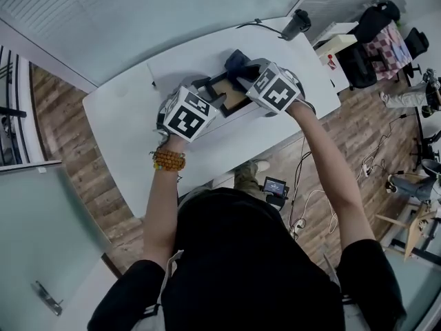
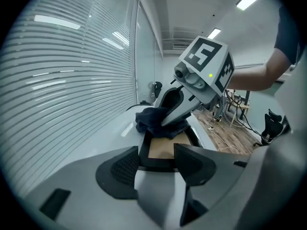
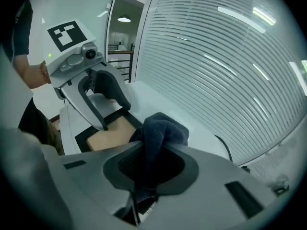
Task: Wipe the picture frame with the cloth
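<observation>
The picture frame (image 1: 232, 100), black-edged with a brown panel, lies flat on the white table (image 1: 124, 129). My left gripper (image 1: 211, 99) is shut on its near edge; in the left gripper view that edge of the frame (image 2: 158, 161) sits between the two pads. A dark blue cloth (image 1: 236, 61) is bunched in my right gripper (image 1: 243, 76), which is shut on it. The cloth (image 2: 151, 119) rests on the frame's far end under the right gripper (image 2: 169, 116). In the right gripper view the cloth (image 3: 160, 131) bulges up from between the jaws, with the frame (image 3: 108, 135) and the left gripper (image 3: 111, 115) behind it.
A black device (image 1: 296, 25) with a cable stands at the table's far right corner. Slatted blinds (image 2: 72, 71) run along the table's far side. Chairs (image 1: 375, 26) and loose cables (image 1: 375, 161) occupy the wooden floor to the right.
</observation>
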A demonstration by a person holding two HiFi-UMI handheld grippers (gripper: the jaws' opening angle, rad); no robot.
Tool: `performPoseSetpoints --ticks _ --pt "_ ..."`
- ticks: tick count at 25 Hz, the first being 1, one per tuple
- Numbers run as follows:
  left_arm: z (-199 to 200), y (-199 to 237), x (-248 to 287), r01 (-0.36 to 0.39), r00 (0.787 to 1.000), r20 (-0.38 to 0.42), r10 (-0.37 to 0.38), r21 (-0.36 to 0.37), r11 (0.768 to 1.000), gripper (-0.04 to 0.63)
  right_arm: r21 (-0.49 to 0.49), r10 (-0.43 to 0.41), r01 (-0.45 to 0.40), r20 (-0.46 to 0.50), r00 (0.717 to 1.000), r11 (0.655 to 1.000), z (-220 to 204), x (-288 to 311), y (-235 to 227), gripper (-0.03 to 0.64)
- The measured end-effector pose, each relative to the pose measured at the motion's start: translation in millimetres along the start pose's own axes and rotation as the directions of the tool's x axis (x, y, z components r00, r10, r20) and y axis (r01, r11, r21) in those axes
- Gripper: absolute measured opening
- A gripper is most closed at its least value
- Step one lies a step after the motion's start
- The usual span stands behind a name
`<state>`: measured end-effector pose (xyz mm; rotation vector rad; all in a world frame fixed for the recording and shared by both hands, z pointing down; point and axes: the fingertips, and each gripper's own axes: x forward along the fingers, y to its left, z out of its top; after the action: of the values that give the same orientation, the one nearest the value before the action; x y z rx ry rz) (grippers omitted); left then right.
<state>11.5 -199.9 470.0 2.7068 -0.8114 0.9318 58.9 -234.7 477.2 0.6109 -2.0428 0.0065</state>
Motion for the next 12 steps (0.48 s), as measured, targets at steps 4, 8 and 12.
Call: performPoseSetpoints --ticks 4,8,12 --pt "-1.0 2.3 1.7 -0.017 1.000 -0.007 0.017 -0.005 1.000 0.224 0.004 0.011 -0.011 -0.046 0.999 1.000 -9.7 -4.9 9.1 0.043" --pt "-3.1 3.2 -0.2 -0.043 0.999 -0.015 0.043 0.013 0.999 0.204 0.027 0.055 -0.054 -0.055 0.997 0.998 -15.9 -11.3 27.0 0.043" --pt "-2.0 2.8 0.6 -0.051 0.998 -0.021 0.051 0.020 0.999 0.199 -0.010 0.094 -0.094 -0.053 0.994 0.995 -20.9 -20.7 38.4 0.043"
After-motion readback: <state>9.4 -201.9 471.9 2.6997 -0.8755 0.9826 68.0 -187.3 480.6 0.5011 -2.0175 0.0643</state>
